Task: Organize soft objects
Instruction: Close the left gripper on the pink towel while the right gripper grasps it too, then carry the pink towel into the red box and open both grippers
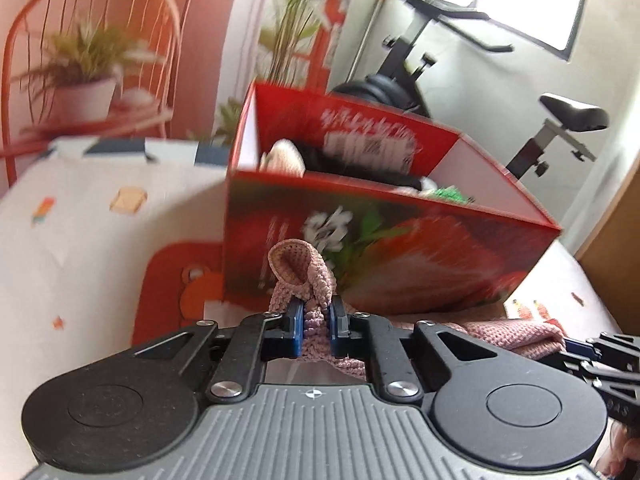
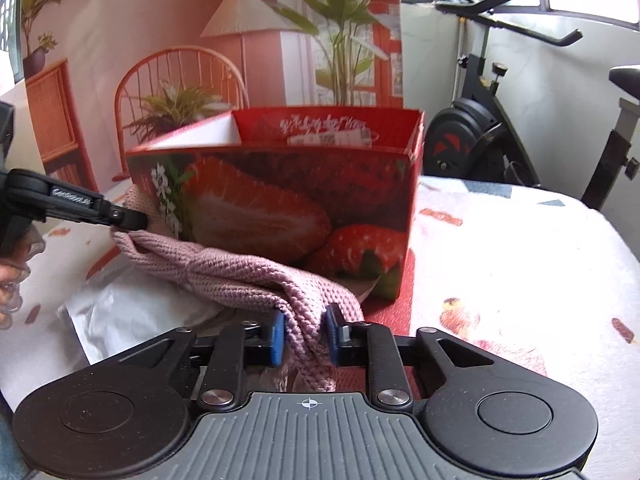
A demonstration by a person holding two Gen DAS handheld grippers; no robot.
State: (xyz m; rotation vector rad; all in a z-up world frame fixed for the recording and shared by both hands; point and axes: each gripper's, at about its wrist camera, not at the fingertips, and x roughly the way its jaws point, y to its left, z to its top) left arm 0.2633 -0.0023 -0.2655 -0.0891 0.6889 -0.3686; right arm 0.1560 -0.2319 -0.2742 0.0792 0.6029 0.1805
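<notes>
A pink knitted cloth (image 2: 224,270) stretches between my two grippers just in front of a red strawberry-printed box (image 2: 288,200). My left gripper (image 1: 316,322) is shut on one bunched end of the pink knitted cloth (image 1: 300,268), which folds up over the blue pads. My right gripper (image 2: 306,330) is shut on the other end. In the right wrist view the left gripper (image 2: 132,220) shows at the left, pinching the cloth's far end. The red box (image 1: 384,240) holds several soft items, among them a cream one (image 1: 284,156) and a green one (image 1: 452,194).
A patterned tablecloth (image 2: 500,248) covers the table. White crinkled paper (image 2: 132,312) lies under the cloth. An exercise bike (image 2: 480,136) stands behind the table at the right. A backdrop with a printed orange chair (image 1: 92,48) and plants hangs behind the box.
</notes>
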